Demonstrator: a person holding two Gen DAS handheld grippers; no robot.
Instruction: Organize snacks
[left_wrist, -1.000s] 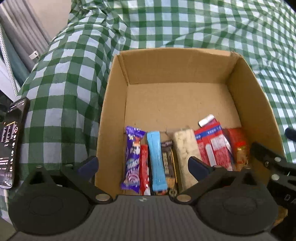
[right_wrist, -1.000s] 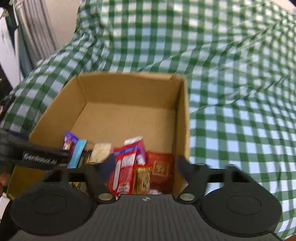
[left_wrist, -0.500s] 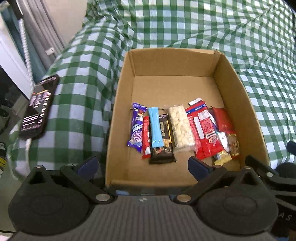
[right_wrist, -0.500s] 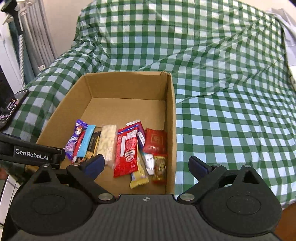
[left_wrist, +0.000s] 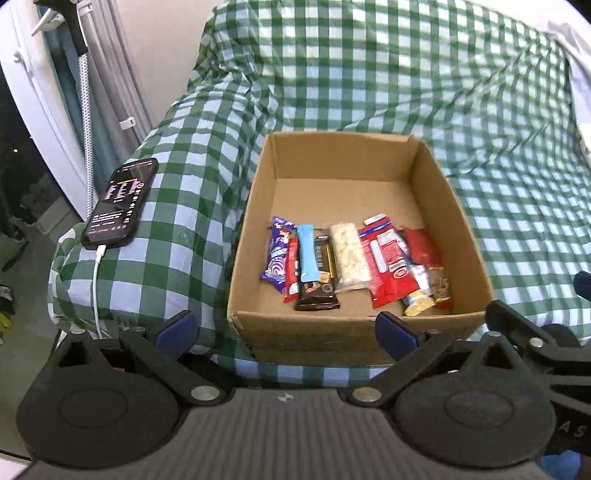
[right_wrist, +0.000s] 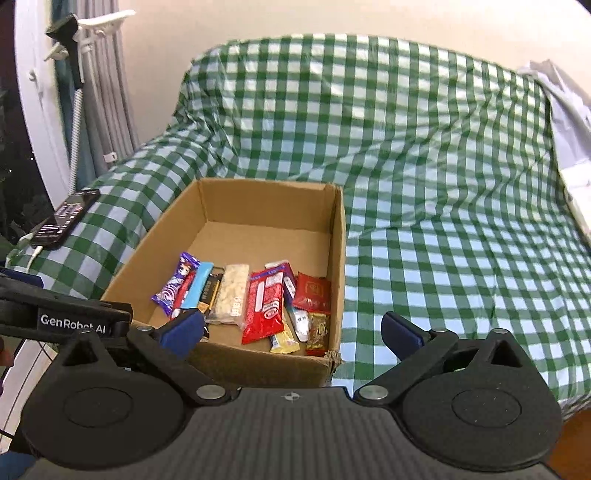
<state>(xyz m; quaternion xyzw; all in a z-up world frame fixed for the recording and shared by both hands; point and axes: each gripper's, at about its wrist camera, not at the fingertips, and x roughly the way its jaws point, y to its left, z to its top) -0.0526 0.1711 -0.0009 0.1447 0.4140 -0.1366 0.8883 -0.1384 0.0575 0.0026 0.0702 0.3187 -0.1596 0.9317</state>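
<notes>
An open cardboard box (left_wrist: 343, 328) (right_wrist: 258, 363) sits on a green checked cloth. Inside, several snacks lie side by side: a purple wrapper (left_wrist: 277, 254) (right_wrist: 176, 284), a light blue bar (left_wrist: 307, 253), a dark chocolate bar (left_wrist: 319, 280), a pale rice bar (left_wrist: 349, 256) (right_wrist: 232, 293), a red packet (left_wrist: 386, 266) (right_wrist: 264, 306) and small red and yellow packets (right_wrist: 312, 295). My left gripper (left_wrist: 286, 330) is open and empty, in front of the box. My right gripper (right_wrist: 291, 330) is open and empty, in front of the box's right corner.
A black phone (left_wrist: 120, 202) (right_wrist: 66, 218) on a white cable lies on the cloth left of the box. Curtains and a white frame (left_wrist: 48, 110) stand at the far left. The cloth (right_wrist: 443, 240) spreads right of the box. White fabric (right_wrist: 569, 140) lies at the far right.
Both grippers have pulled back and up from the box. The whole box and the phone now show, where earlier the fingers hung over the snacks.
</notes>
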